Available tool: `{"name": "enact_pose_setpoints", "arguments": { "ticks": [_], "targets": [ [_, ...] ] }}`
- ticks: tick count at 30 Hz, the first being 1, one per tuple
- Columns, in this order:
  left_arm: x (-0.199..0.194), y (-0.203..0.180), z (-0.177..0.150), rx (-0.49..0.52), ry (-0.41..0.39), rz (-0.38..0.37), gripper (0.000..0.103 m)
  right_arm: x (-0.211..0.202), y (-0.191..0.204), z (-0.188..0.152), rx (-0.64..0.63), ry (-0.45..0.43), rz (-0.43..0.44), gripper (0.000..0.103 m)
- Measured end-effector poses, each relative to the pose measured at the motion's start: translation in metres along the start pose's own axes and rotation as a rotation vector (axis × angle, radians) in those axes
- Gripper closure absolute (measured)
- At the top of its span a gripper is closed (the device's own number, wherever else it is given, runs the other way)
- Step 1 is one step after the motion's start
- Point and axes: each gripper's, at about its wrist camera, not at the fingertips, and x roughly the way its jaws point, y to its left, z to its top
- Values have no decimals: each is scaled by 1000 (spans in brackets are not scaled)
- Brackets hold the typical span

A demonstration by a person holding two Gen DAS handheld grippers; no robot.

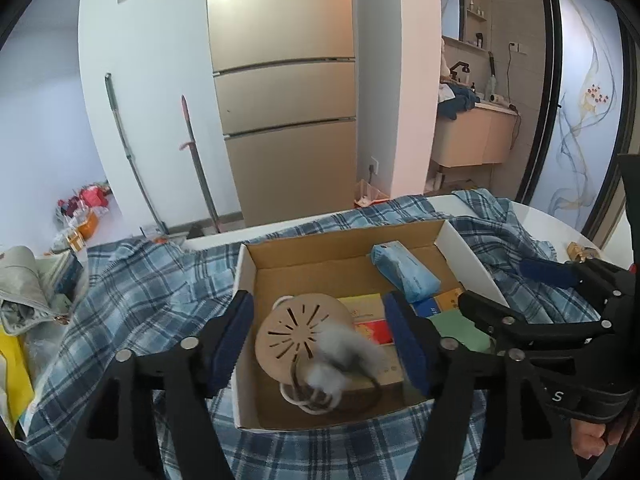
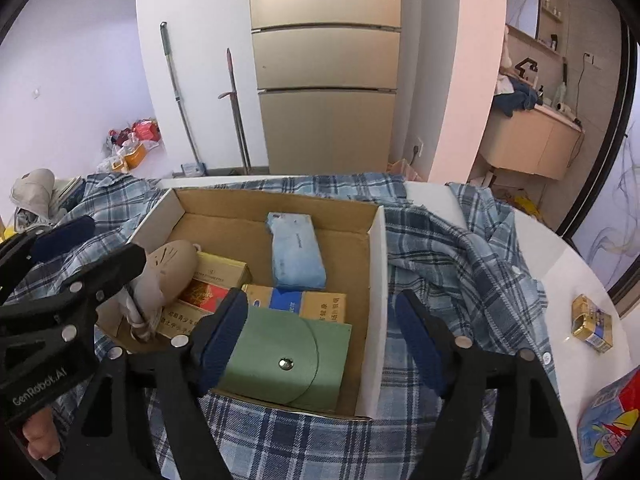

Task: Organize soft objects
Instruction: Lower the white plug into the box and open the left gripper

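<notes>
A white-sided cardboard box (image 1: 246,276) sits on a blue plaid shirt (image 1: 132,292). Inside lie a beige slotted disc (image 1: 292,332), a blue tissue pack (image 1: 404,272), a green pouch (image 2: 280,348) and yellow and red cartons (image 2: 224,272). A blurred grey fluffy item (image 1: 344,356) with dark cords rests on the disc, between the fingers of my left gripper (image 1: 320,344), which stands open and does not press it. My right gripper (image 2: 322,340) is open, its fingers straddling the box's right wall (image 2: 378,300) without touching it. Each gripper shows at the edge of the other's view.
The plaid shirt (image 2: 448,264) spreads over a white round table (image 2: 560,280). A gold cigarette pack (image 2: 592,328) and a colourful packet (image 2: 608,420) lie at the right. A grey bag (image 1: 24,292) sits at the left. Beyond the table stand a fridge (image 1: 288,100) and mops.
</notes>
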Motion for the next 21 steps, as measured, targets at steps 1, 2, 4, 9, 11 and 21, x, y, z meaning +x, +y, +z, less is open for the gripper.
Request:
{"name": "enact_pose_setpoints", "arguments": {
  "ticks": [1,2,4,9,11,21],
  "targets": [
    [0,1,0,-7,-1,-2,31,-1,0,0,-3,-1,-2,28],
    [-1,2,1,-13,0,-6,31,-1,0,1,-2,-2,-2,28],
    [-2,4,1,-18,-5,-4,31,-2,0,2,-1,-4,1,28],
    [-13,6,4,-37,-27,-8,31,-8,1,4,-12,-15,-13,28],
    [-25,4,6,-42,-42,-11,31,-16,-1,6,-13,-26,-22,28],
    [-113,-31,4,40,-140,-60,31,-90,-25,-16,-7,-72,-100,27]
  ]
}}
